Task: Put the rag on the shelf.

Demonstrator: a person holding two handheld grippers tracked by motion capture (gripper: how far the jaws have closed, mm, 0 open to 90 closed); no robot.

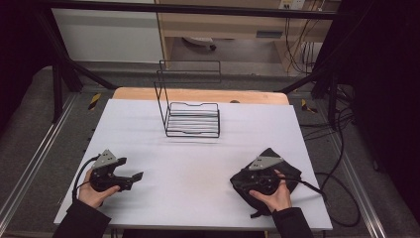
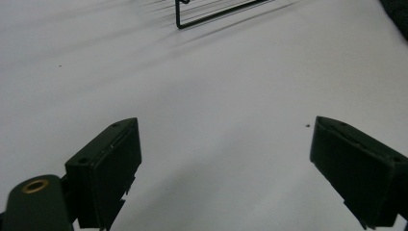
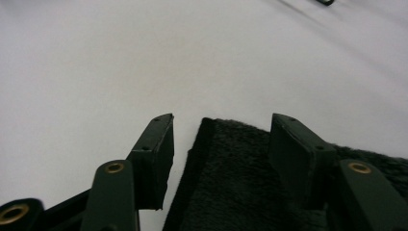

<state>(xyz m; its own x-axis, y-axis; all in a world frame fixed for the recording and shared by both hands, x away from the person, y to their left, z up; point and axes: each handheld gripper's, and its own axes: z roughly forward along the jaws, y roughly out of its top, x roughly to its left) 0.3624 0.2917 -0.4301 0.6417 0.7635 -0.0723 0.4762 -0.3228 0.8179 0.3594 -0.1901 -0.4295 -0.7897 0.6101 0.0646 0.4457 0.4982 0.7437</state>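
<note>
A white table top (image 1: 198, 163) is seen on a wooden bench, ringed by a dark frame, grey floor and trailing cables, with a black wire rack (image 1: 190, 116) standing toward its far side. From the high view, the left gripper (image 1: 136, 176) is held low over bare white surface at the near left, while the right gripper (image 1: 242, 179) is laid over a dark folded cloth (image 1: 287, 166) at the near right. By the left gripper view its jaws are shown wide apart over nothing; by the right gripper view the cloth's corner (image 3: 226, 173) is revealed between half-parted jaws, no pad being seen pressed on it.
</note>
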